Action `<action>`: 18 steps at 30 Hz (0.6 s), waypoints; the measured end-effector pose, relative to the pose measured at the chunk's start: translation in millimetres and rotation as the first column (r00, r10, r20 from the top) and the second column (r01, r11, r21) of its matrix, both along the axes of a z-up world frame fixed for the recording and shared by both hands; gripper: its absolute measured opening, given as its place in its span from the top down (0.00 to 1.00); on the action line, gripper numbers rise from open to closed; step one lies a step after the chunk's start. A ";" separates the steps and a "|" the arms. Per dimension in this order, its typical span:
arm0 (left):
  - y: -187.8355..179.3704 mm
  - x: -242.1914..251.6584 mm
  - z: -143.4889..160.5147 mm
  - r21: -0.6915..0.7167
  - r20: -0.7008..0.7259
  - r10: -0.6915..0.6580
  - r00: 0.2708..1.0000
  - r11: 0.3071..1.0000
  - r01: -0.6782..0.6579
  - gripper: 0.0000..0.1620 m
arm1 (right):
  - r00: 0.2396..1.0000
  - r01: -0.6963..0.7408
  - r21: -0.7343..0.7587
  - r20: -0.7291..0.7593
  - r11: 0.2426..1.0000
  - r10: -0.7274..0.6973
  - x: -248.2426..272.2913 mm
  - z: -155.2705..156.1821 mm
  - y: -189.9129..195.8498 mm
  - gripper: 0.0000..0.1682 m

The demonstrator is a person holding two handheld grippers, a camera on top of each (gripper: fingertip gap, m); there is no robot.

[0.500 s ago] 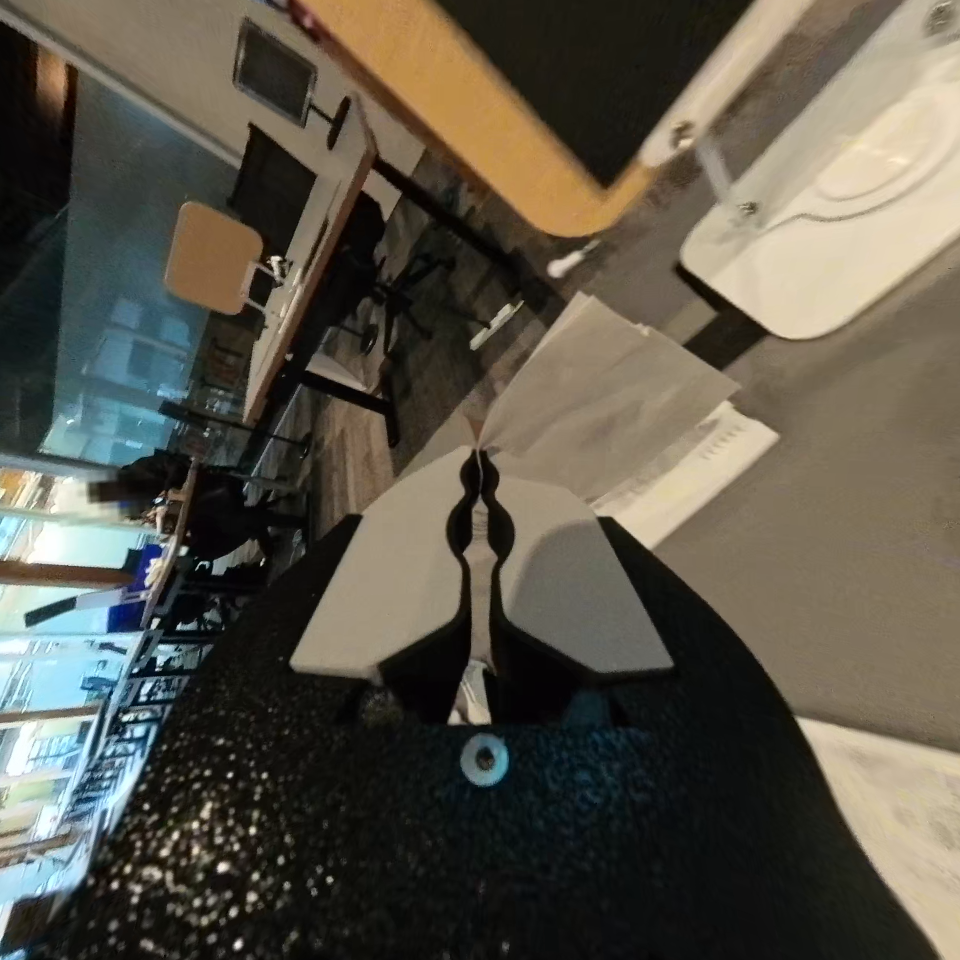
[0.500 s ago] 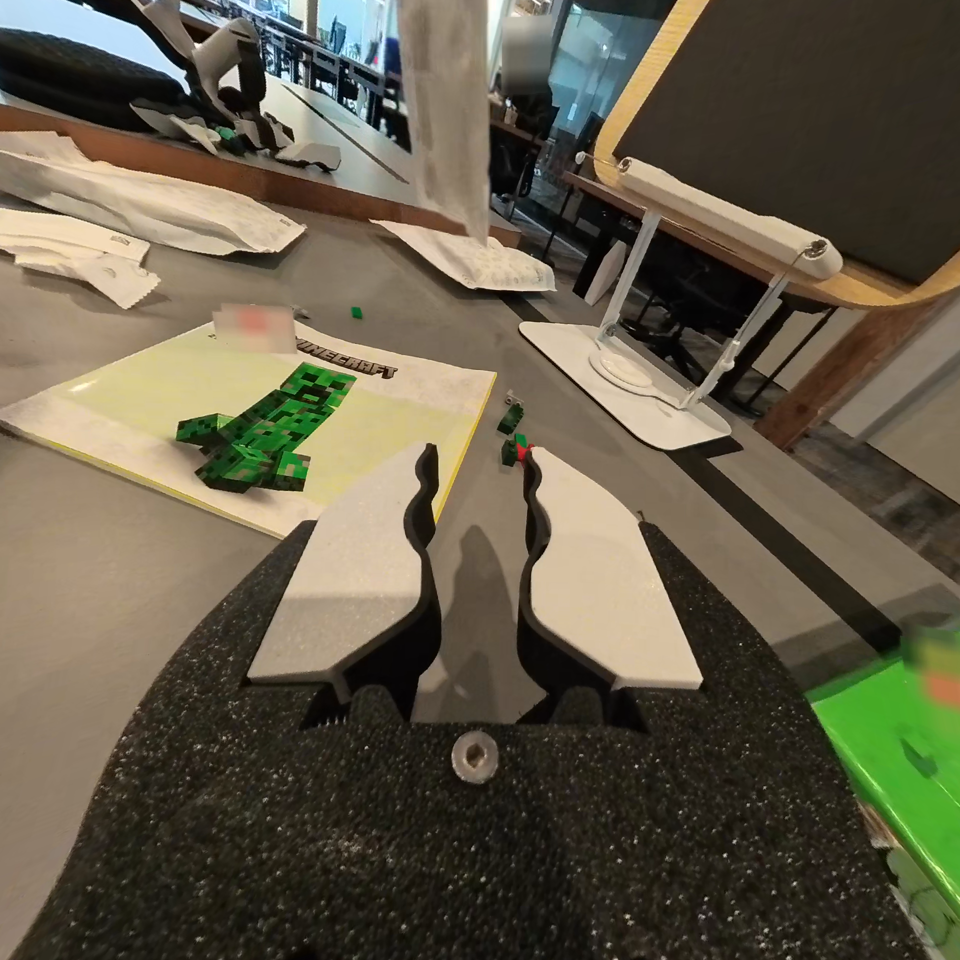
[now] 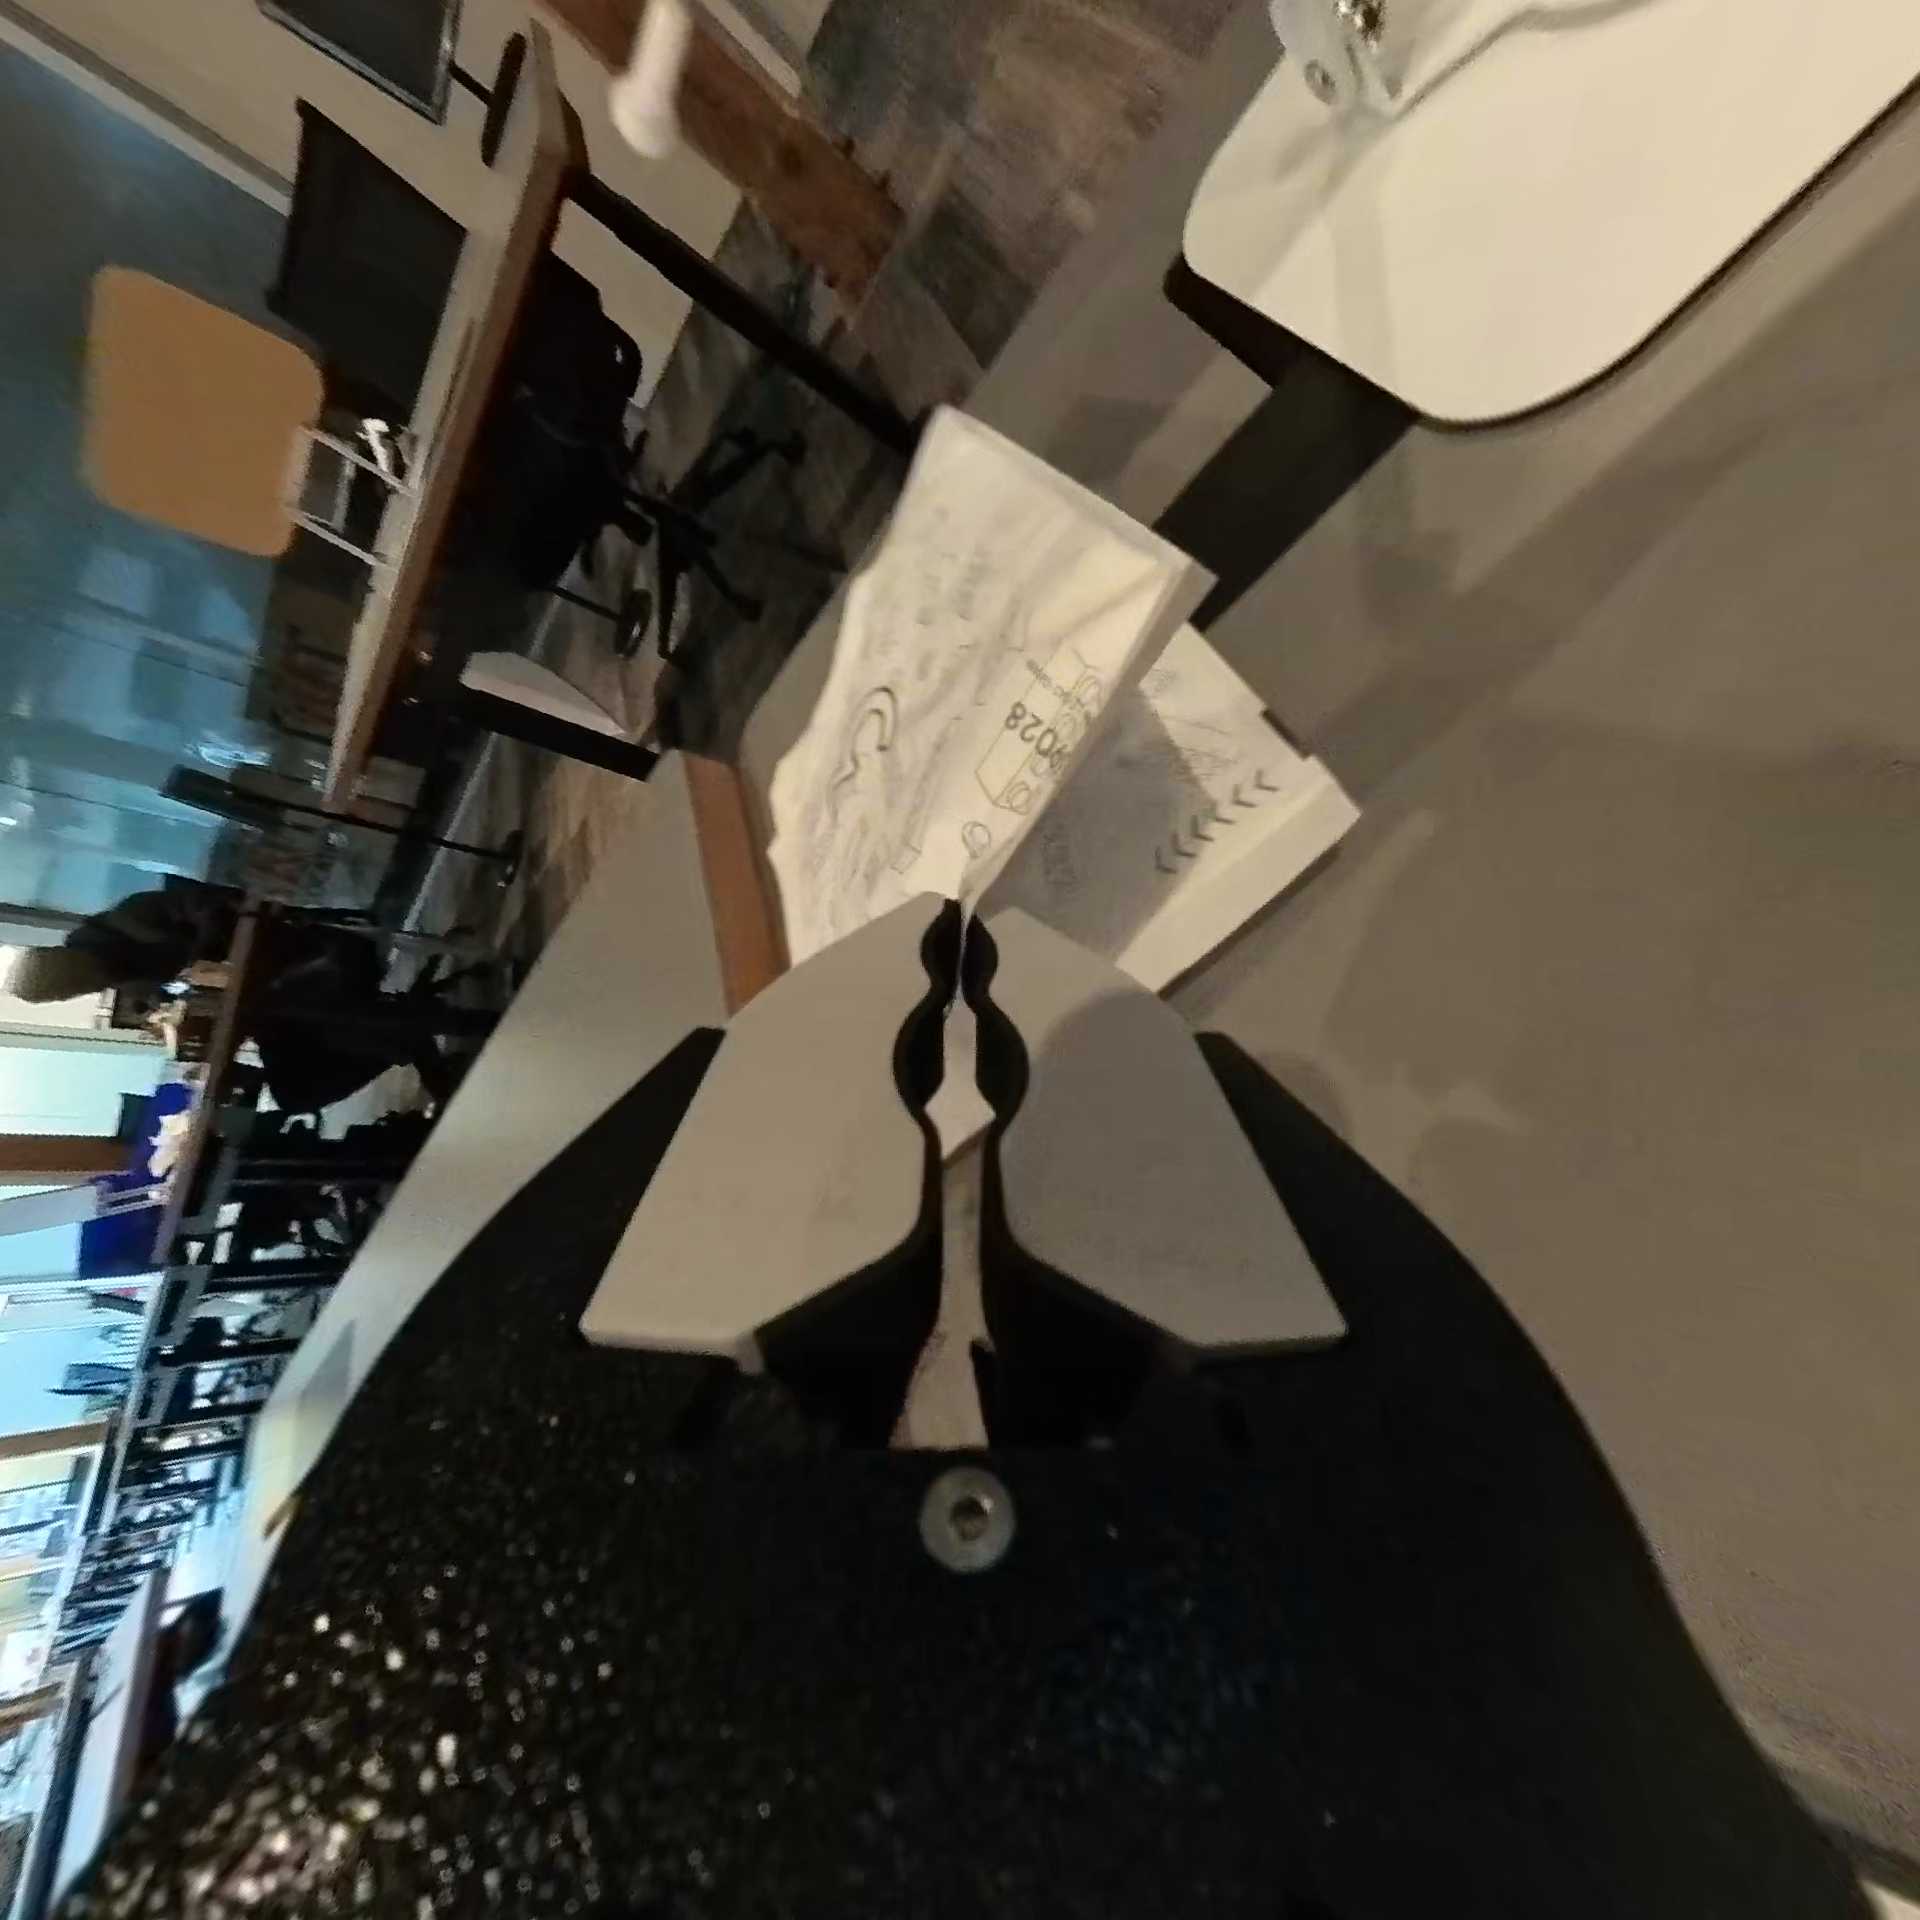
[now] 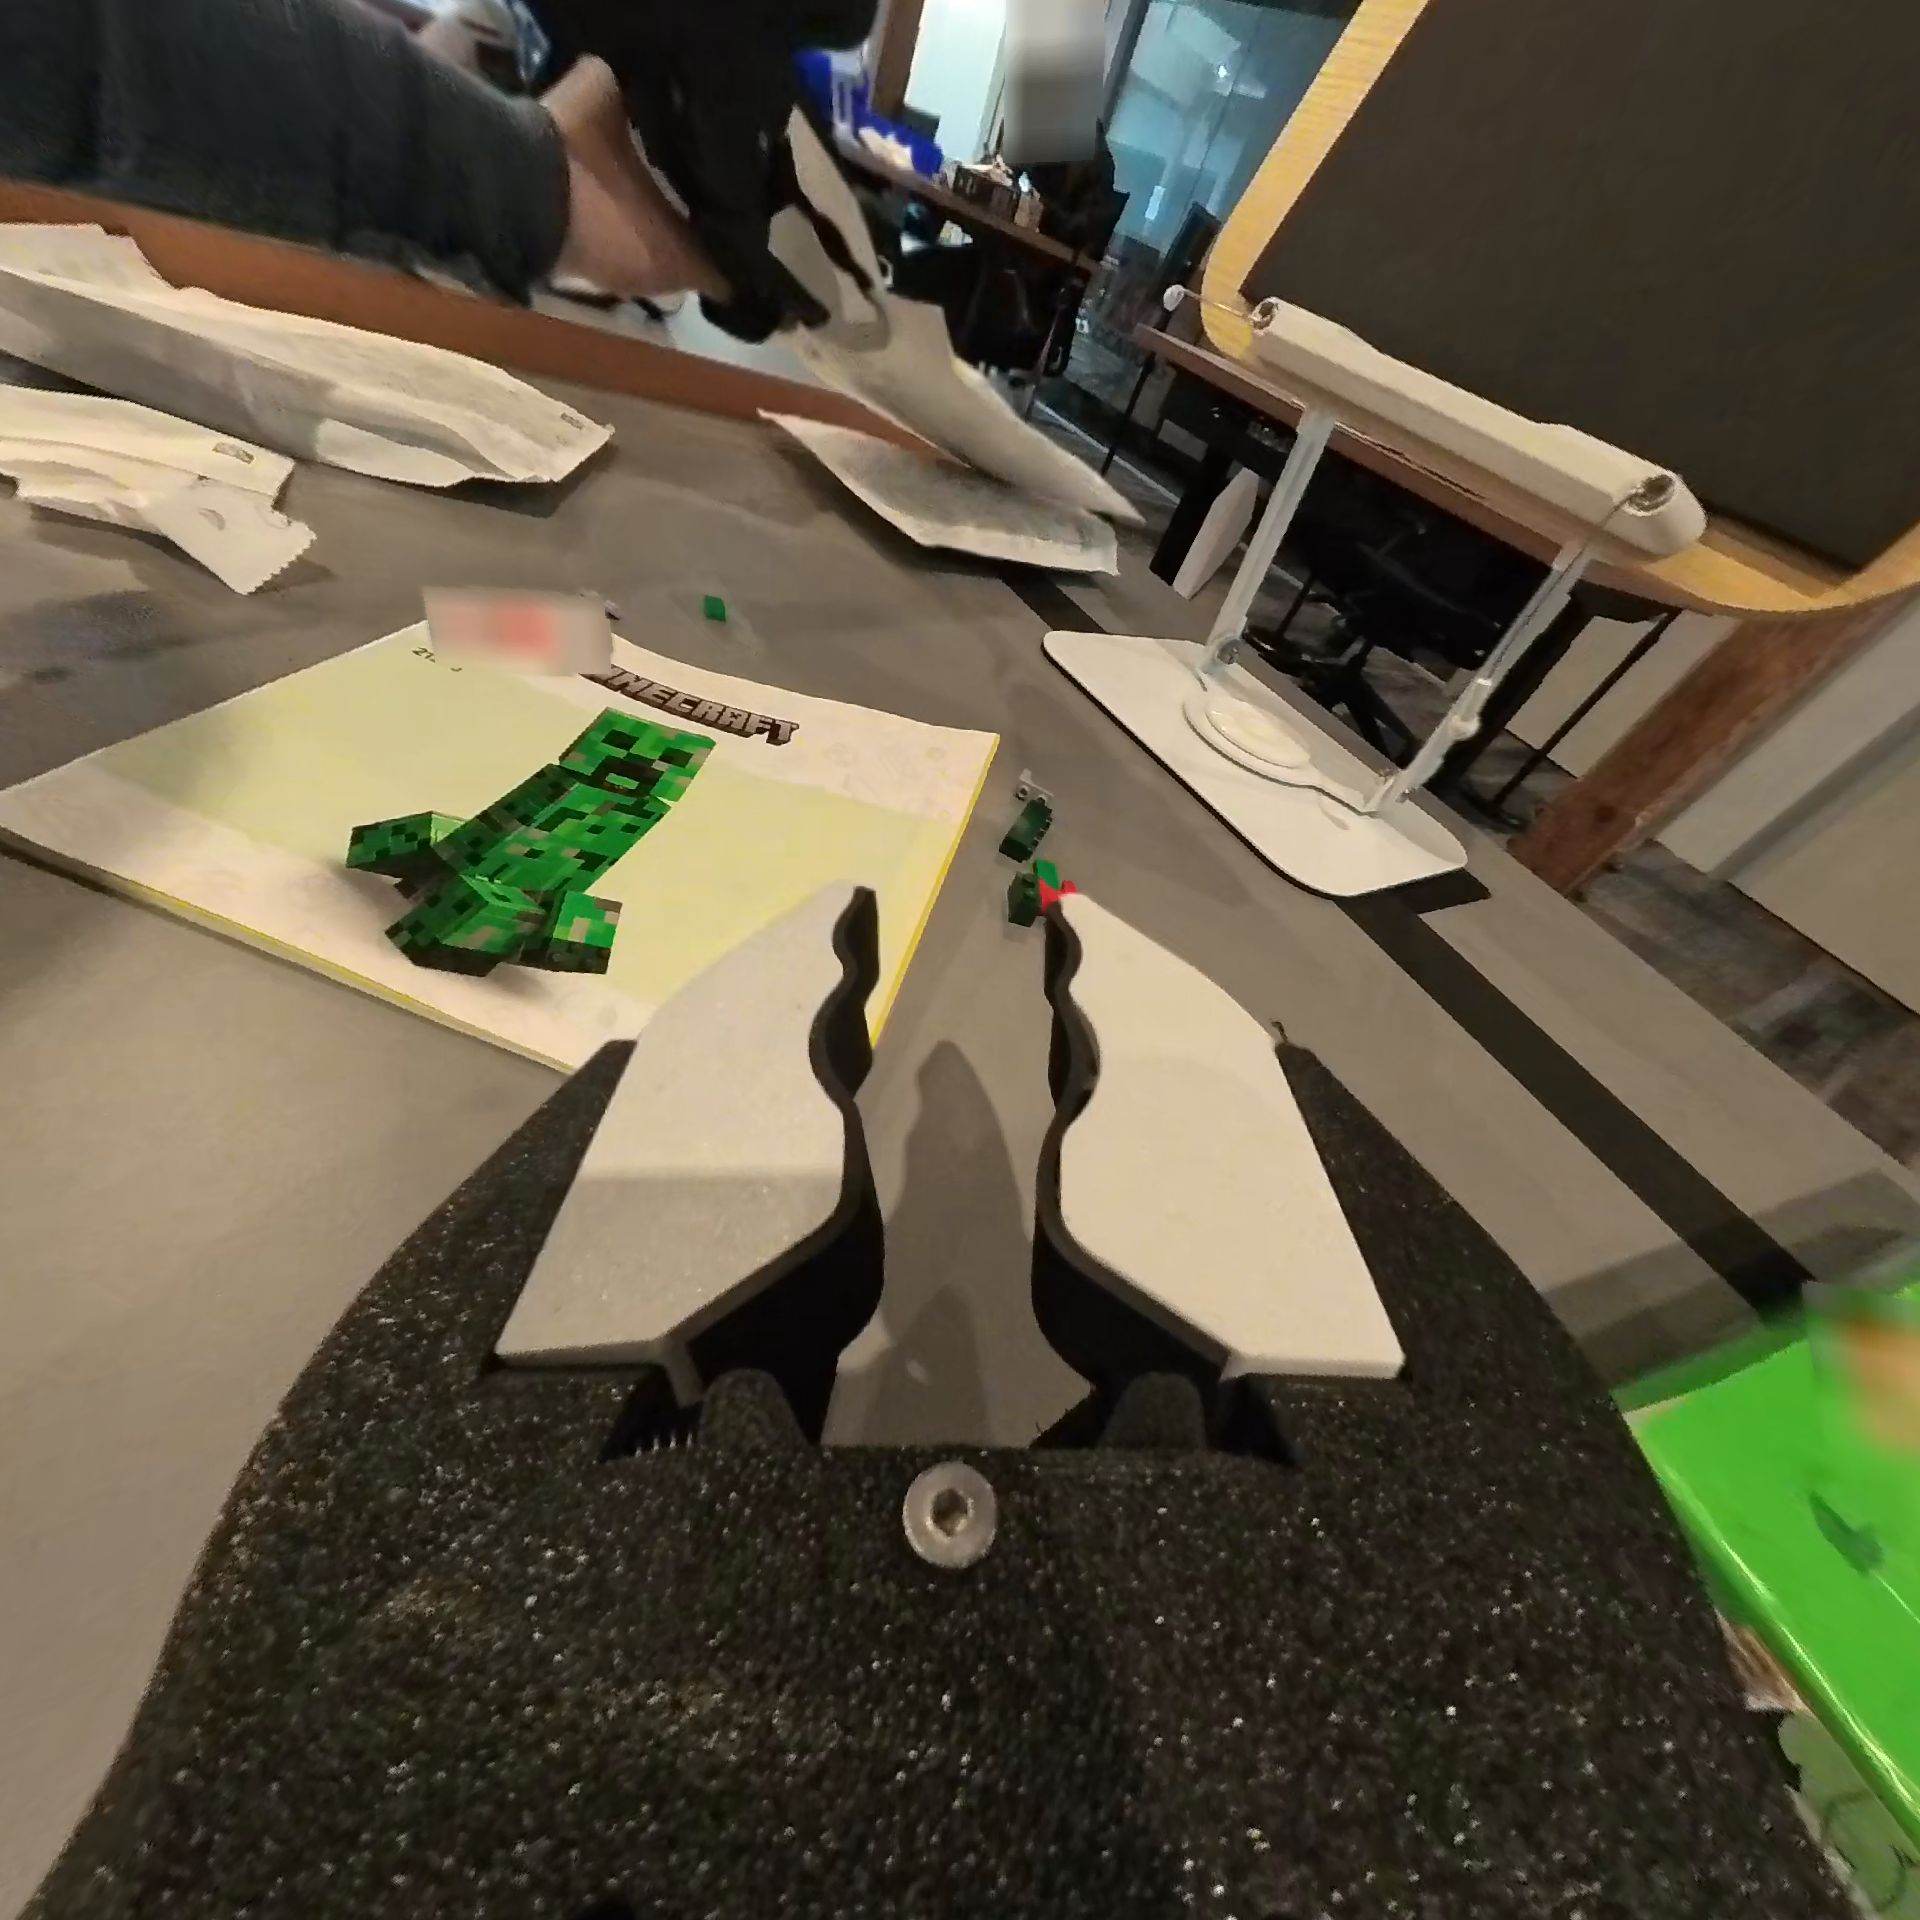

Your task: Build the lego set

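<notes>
Beside the instruction booklet point(image 4: 499, 821), small green bricks point(image 4: 1029, 831) sit half-hidden behind the empty, parted right gripper point(image 4: 956, 914); beyond it, the left gripper point(image 3: 956, 914) pinches a printed paper bag point(image 3: 977, 675).

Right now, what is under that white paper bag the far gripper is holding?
Another flat white paper bag lies on the grey table beneath the held bag, which the left gripper pinches. Anything under that lower bag is covered.

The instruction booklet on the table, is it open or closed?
Closed. The instruction booklet lies flat on the grey table, its cover picture of a green figure facing up.
</notes>
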State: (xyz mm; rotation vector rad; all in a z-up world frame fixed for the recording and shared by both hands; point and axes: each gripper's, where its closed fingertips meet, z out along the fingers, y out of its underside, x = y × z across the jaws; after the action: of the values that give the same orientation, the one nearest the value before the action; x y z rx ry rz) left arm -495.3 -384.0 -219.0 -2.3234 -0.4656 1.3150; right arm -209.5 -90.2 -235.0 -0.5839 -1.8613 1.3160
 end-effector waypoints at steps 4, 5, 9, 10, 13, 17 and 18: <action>9.8 -4.9 -27.6 0.005 0.088 -0.022 0.996 1.000 0.021 0.99 | 1.000 0.006 0.014 -0.005 1.000 -0.006 -0.1 -0.8 -0.4 0.82; 17.2 -3.9 -31.3 0.050 0.106 -0.055 0.993 0.998 0.050 0.89 | 1.000 0.007 0.017 -0.005 1.000 -0.007 -0.1 -1.0 -0.4 0.82; 23.1 -0.7 -38.9 0.214 0.213 -0.014 0.977 0.976 -0.033 0.33 | 1.000 0.031 0.025 -0.003 0.999 -0.031 -2.5 -1.9 2.1 0.82; 24.1 4.6 -37.5 0.233 0.222 -0.029 0.975 0.972 -0.024 0.33 | 0.999 0.041 0.029 -0.006 0.999 -0.041 -3.3 -2.0 3.5 0.82; 19.1 27.8 -26.7 0.236 0.209 -0.047 0.977 0.972 -0.004 0.31 | 0.999 0.054 0.028 -0.006 0.998 -0.054 -4.8 -1.8 5.8 0.82; 11.7 82.5 -1.0 0.308 0.183 -0.053 0.982 0.951 -0.007 0.28 | 0.998 0.056 0.015 0.007 0.998 -0.056 -5.9 -1.7 6.7 0.81; 10.8 101.1 5.4 0.337 0.185 -0.055 0.981 0.941 -0.011 0.29 | 0.998 0.057 0.018 0.013 0.998 -0.057 -6.3 -2.5 6.6 0.81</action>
State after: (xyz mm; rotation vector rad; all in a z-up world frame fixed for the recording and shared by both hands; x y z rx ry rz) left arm -394.2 -373.2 -213.5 -2.1633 -0.6675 0.9184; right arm -215.8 -83.6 -237.5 -0.6331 -1.8514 1.2609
